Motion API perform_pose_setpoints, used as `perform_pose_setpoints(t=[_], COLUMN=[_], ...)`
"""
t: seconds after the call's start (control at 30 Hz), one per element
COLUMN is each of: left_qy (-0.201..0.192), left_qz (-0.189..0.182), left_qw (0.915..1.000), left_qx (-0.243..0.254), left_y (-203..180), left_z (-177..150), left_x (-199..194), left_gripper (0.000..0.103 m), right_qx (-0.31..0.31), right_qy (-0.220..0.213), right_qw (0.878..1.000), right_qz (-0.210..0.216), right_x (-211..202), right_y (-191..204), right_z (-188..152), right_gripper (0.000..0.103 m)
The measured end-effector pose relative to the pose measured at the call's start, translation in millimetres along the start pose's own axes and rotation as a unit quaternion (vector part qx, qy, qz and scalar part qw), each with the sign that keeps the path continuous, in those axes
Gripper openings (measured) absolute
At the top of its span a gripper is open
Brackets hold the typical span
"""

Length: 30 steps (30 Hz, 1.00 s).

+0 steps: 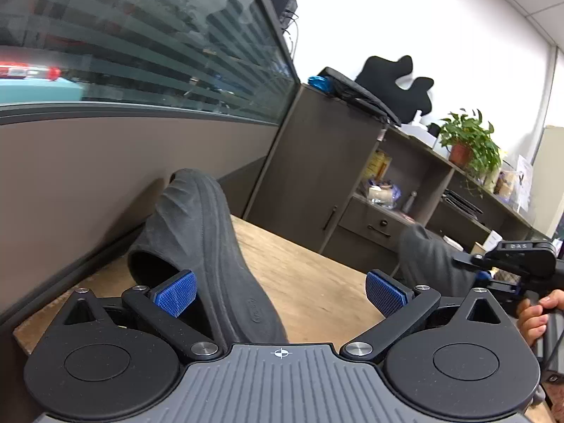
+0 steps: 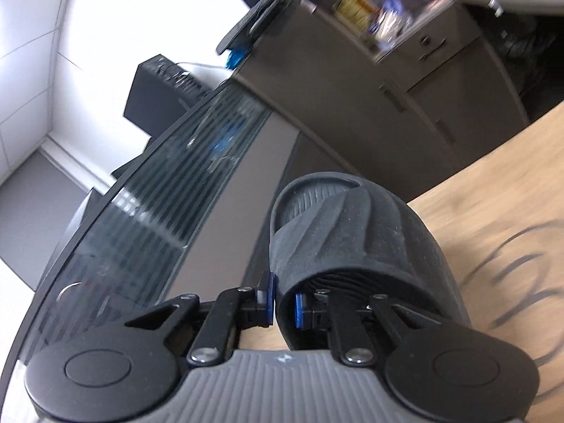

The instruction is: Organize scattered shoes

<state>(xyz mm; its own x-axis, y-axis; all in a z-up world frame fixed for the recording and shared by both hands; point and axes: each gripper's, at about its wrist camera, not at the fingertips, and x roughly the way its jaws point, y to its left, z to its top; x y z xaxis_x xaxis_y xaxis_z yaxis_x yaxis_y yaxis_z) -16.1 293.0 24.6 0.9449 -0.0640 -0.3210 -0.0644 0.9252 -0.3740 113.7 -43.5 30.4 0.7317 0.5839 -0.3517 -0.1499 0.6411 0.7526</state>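
A dark grey slide sandal [image 1: 208,246] lies on the wooden table [image 1: 317,282], tilted on its side, running away from my left gripper [image 1: 280,292]. That gripper is open; its left blue pad [image 1: 176,292] sits at the sandal's opening, the right pad [image 1: 384,294] stands apart over bare wood. In the right wrist view my right gripper [image 2: 284,305] is shut on the strap edge of a second dark grey slide sandal [image 2: 363,243], one pad outside and one inside the opening. That gripper and sandal [image 1: 430,264] also show at the right of the left wrist view.
A partition with frosted glass [image 1: 141,53] borders the table on the left. Grey cabinets and shelves [image 1: 328,176] stand beyond the table's far edge, with a potted plant [image 1: 469,141] on top. A hand [image 1: 535,313] holds the right gripper's handle.
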Motion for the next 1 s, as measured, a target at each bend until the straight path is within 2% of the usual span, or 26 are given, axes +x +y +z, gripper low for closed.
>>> perform_pose_setpoints(t=[0.23, 0.33, 0.47, 0.53, 0.6, 0.63, 0.7, 0.73, 0.83, 0.9, 1.0], left_qy=[0.001, -0.001, -0.008, -0.004, 0.001, 0.004, 0.009, 0.011, 0.010, 0.009, 0.009], left_qz=[0.005, 0.011, 0.022, 0.021, 0.019, 0.018, 0.018, 0.018, 0.015, 0.009, 0.007], left_qw=[0.9999, 0.9999, 0.9997, 0.9995, 0.9989, 0.9986, 0.9982, 0.9979, 0.9965, 0.9954, 0.9944], left_qx=[0.012, 0.005, -0.007, -0.025, -0.043, -0.050, -0.056, -0.062, -0.082, -0.095, -0.105], left_y=[-7, -3, 5, 13, 22, 25, 30, 33, 39, 39, 37], left_z=[-3, -1, 3, 5, 5, 5, 5, 5, 4, 3, 1], left_x=[2, 2, 3, 7, 8, 9, 11, 12, 14, 17, 23], left_gripper=[0.103, 0.103, 0.103, 0.103, 0.103, 0.103, 0.103, 0.103, 0.103, 0.103, 0.103], right_qx=[0.000, 0.001, -0.005, -0.004, 0.017, 0.020, 0.027, 0.031, 0.046, 0.059, 0.076], right_qy=[-0.021, -0.048, -0.044, -0.032, -0.013, -0.012, -0.009, -0.007, -0.007, -0.021, -0.025], right_qw=[0.996, 0.992, 0.990, 0.991, 0.994, 0.994, 0.995, 0.996, 0.997, 0.998, 0.997], right_qz=[-0.092, -0.116, -0.133, -0.128, -0.109, -0.104, -0.093, -0.087, -0.062, -0.027, 0.002], right_x=[-24, -25, -21, -17, -12, -15, -20, -24, -36, -49, -49], right_y=[-45, -63, -76, -82, -88, -89, -91, -92, -93, -89, -79], right_z=[21, 24, 29, 29, 24, 21, 15, 12, -2, -21, -44], right_gripper=[0.014, 0.015, 0.020, 0.026, 0.046, 0.049, 0.070, 0.075, 0.078, 0.078, 0.081])
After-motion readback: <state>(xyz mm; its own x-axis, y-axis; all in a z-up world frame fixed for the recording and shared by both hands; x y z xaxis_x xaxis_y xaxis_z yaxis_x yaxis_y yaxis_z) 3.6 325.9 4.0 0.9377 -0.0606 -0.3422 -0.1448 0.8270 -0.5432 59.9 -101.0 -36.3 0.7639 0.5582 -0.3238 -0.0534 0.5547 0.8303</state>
